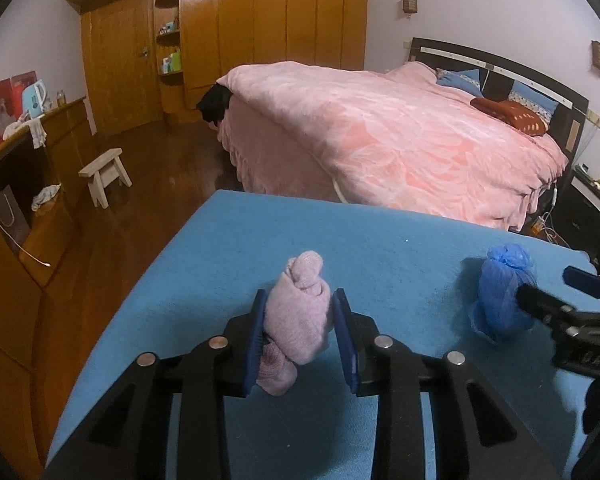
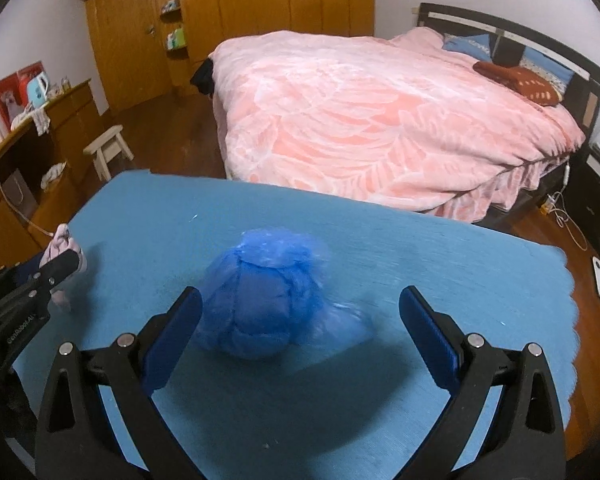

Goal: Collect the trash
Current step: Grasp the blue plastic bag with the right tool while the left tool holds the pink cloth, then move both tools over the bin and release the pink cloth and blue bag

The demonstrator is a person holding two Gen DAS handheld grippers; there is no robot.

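Gripping is observed at the left gripper (image 1: 300, 332): its blue pads are closed against both sides of a pink knotted cloth bundle (image 1: 298, 316), which stands roughly upright on the blue table cover (image 1: 220, 248) with its long axis running away from the camera. The right gripper (image 2: 300, 324) is held wide, nothing between its fingers. The blue plastic bag (image 2: 260, 300), bunched and blurred in the right wrist view, is found directly ahead of that gripper and slightly left of centre, nearer the left finger than the right; whether it touches that finger cannot be told. It sits on the same cover, well apart from the pink bundle. The right gripper is judged the nearer to the bag, and a short forward advance with a leftward correction would be called for before closing. No obstruction lies between. A pink-covered bed (image 2: 380, 120) and a small wooden stool (image 2: 108, 152) stand beyond the table.
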